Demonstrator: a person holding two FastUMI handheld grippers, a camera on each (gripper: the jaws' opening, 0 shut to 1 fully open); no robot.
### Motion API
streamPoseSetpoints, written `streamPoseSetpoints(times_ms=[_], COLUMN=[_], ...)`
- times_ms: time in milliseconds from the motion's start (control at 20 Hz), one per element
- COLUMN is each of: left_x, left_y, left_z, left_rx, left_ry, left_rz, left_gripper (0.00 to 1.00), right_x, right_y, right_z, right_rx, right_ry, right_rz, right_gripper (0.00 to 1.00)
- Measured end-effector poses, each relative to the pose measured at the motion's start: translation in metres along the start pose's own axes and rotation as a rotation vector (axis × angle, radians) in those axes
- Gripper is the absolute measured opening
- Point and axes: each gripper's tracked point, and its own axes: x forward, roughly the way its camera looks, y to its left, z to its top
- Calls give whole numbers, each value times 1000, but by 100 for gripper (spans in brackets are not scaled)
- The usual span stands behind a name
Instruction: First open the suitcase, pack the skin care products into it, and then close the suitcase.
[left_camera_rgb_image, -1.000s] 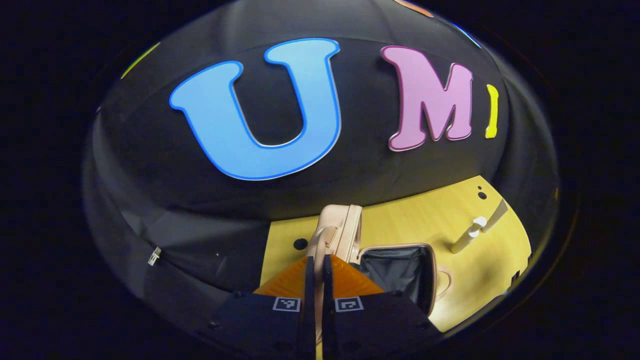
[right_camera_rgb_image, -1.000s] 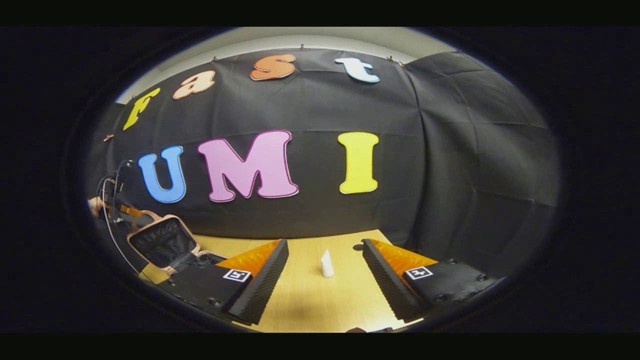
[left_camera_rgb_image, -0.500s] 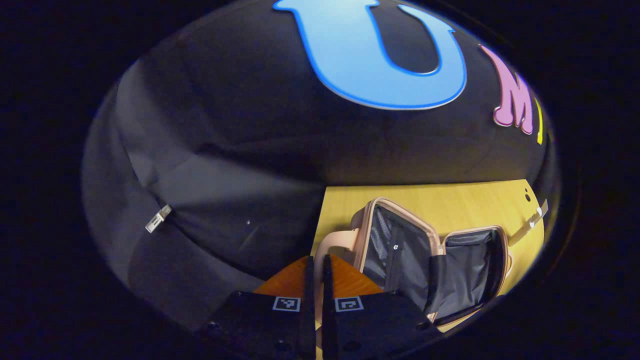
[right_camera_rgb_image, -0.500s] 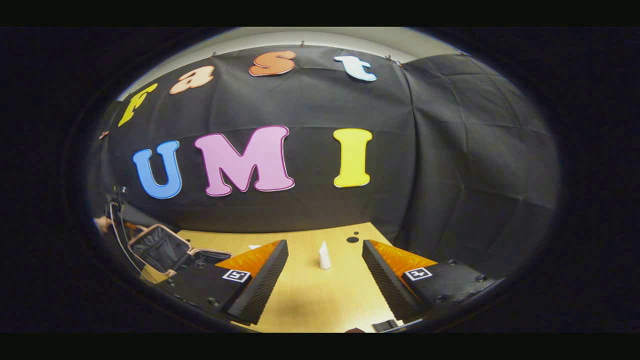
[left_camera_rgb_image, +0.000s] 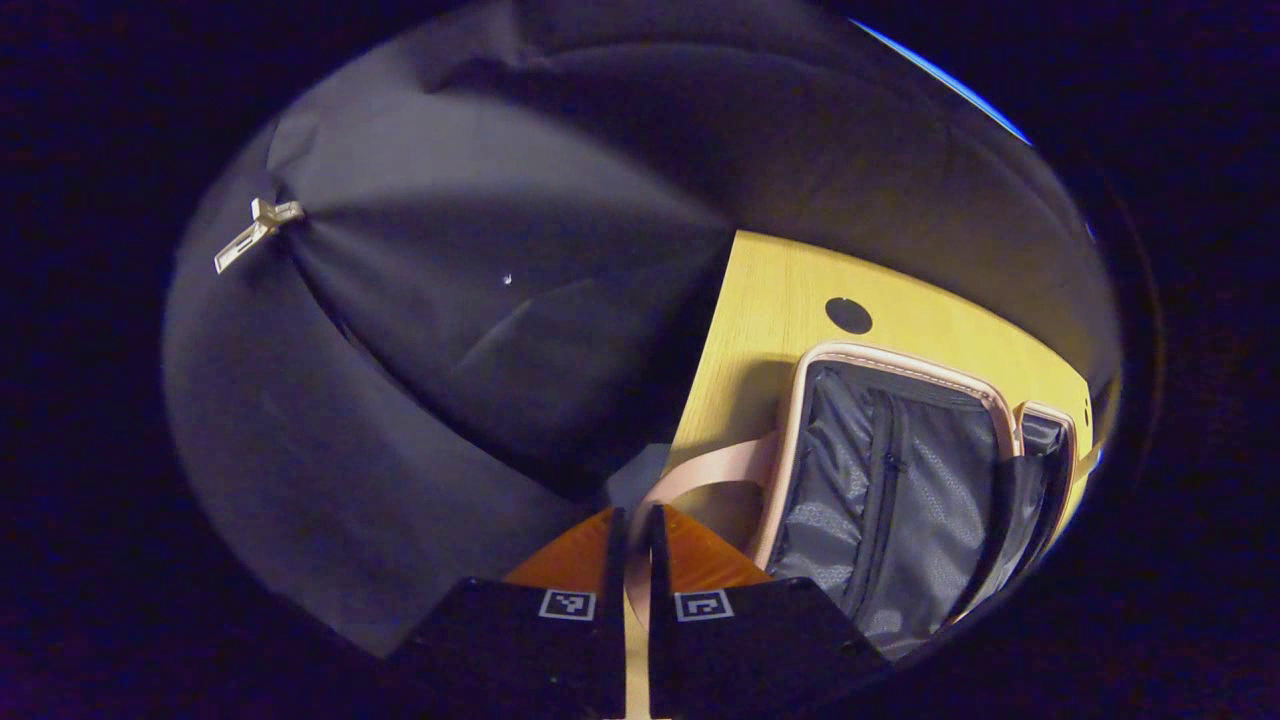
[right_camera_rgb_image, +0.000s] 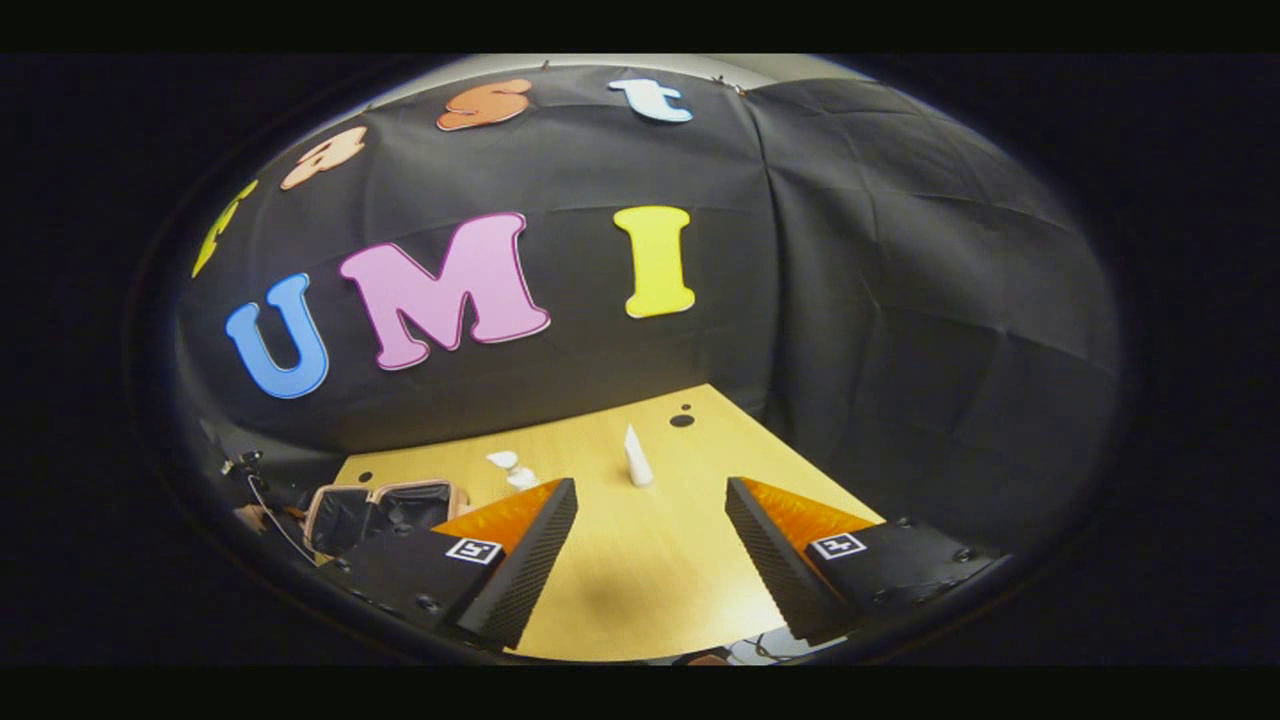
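Pink suitcase handle (left_camera_rgb_image: 700, 478) pinched in left tool (left_camera_rgb_image: 633, 525); right tool (right_camera_rgb_image: 650, 520) wide, tube (right_camera_rgb_image: 636, 458) beyond.

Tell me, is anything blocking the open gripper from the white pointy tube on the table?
No. Bare table lies between the right gripper and the white tube. Another product stands off to the side.

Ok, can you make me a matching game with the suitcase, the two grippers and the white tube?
Things:
1. suitcase
2. left gripper
3. right gripper
4. white tube

States:
A. fingers wide apart over the table
B. lying open, dark lining showing
C. standing upright on the table
D. pinched shut on the pink strap

Pairs: 1-B, 2-D, 3-A, 4-C
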Motion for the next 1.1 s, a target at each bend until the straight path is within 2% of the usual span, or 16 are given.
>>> streamPoseSetpoints(times_ms=[100, 150, 200, 250, 400, 450, 550, 650, 750, 850, 1100], left_x=[3, 5, 5, 3, 1, -5, -29, -70, -115, -155, -225], left_y=[3, 4, 3, 2, 22, 27, 30, 10, -20, -65, -231], left_z=[-3, -1, -3, -8, -28, -31, -16, 6, 23, 23, -41], left_rx=[9, 8, -9, -32, -121, -150, -206, -250, -206, -121, 22], left_ry=[10, 3, -5, 5, 7, 2, -87, -210, -294, -358, -363], left_rz=[-12, -17, -30, -45, -21, -14, -53, -177, -261, -284, -439], left_gripper=[17, 23, 20, 24, 84, 82, 93, 96, 96, 97, 96], right_x=[0, 0, 0, 3, 5, 8, 13, 24, 35, 50, 87], right_y=[7, 10, 14, 18, 29, 31, 32, 31, 34, 33, 24], right_z=[-10, -12, -14, -14, -17, -17, -21, -31, -38, -46, -63], right_rx=[-13, -16, -16, -13, -11, -15, -23, -21, -15, -34, -62], right_ry=[21, 29, 32, 32, 32, 27, 28, 53, 70, 79, 120], right_rz=[-7, -10, -9, -6, 12, 18, 27, 33, 57, 74, 119], right_gripper=[96, 96, 95, 95, 95, 96, 95, 95, 96, 95, 96])
